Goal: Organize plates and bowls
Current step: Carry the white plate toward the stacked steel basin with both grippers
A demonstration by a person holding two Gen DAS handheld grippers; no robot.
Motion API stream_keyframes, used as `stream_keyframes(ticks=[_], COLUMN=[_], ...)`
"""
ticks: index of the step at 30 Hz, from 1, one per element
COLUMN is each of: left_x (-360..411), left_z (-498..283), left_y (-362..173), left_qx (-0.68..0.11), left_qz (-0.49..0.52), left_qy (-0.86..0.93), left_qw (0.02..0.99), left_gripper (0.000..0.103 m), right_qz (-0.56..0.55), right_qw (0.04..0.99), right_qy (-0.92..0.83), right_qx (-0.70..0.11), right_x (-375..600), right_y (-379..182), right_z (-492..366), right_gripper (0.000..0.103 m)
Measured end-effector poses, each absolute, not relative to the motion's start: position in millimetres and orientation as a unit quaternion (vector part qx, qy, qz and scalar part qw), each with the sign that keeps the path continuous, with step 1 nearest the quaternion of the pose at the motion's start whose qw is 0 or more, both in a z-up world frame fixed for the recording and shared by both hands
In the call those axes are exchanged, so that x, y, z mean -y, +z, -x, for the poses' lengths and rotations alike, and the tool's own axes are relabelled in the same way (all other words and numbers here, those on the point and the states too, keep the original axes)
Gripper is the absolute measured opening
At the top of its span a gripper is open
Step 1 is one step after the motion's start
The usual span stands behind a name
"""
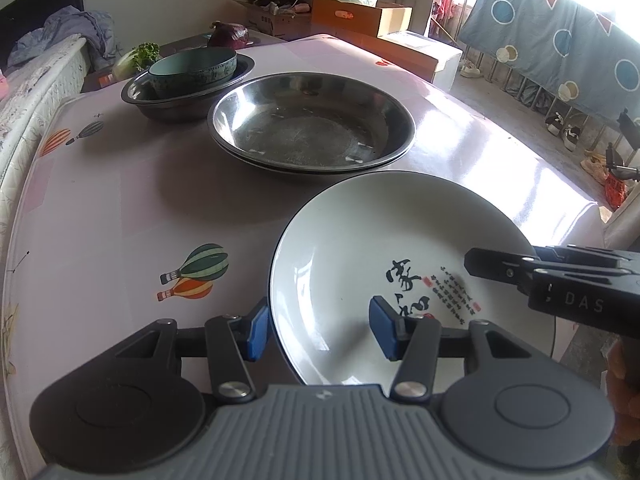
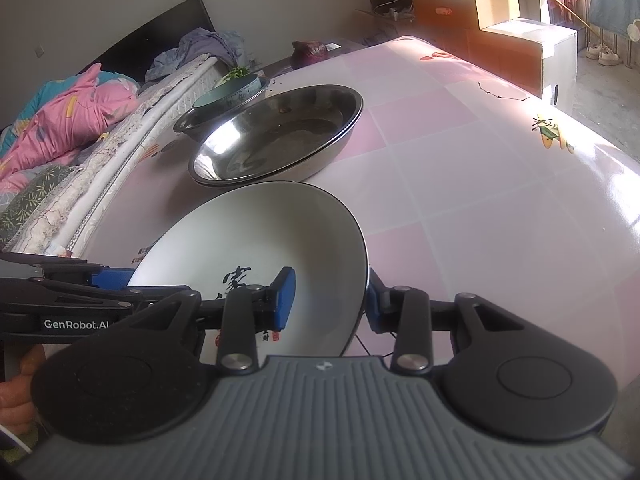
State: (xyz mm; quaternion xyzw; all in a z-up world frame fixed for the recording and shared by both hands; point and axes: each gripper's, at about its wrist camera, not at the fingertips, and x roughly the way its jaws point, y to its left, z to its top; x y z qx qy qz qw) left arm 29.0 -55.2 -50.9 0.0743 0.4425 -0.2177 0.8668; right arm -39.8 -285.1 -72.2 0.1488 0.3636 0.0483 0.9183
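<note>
both tongs straddle the rim of the white plate above the counter: left tongs and right tongs each clench it. stacked steel plates sit just beyond.

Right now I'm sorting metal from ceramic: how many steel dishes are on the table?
3, possibly more nested. Two wide steel pans sit stacked mid-table beyond the white plate. A deeper steel basin stands behind them, holding a teal bowl.
</note>
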Motion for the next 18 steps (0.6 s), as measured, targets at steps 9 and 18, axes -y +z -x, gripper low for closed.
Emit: stream_keyframes(ticks=[9,18], left_x=[54.5,51.8], left_z=[-27.2,-27.3], left_y=[-49.3,-49.4], left_qx=[-0.442,-0.441], left_qz=[-0.071,-0.063], left_qy=[-0.218,-0.228], left_qw=[0.867,0.866], left_gripper=[0.052,0.052], right_qz=[-0.151,-0.152], right_qw=[0.918,0.917], right_qy=[0.047,0.045], right_qx=[-0.364,-0.366], right_x=[286.1,288.1], right_y=[-70.7,-71.3], right_z=[42.3,43.9], right_gripper=[0.036,0.035])
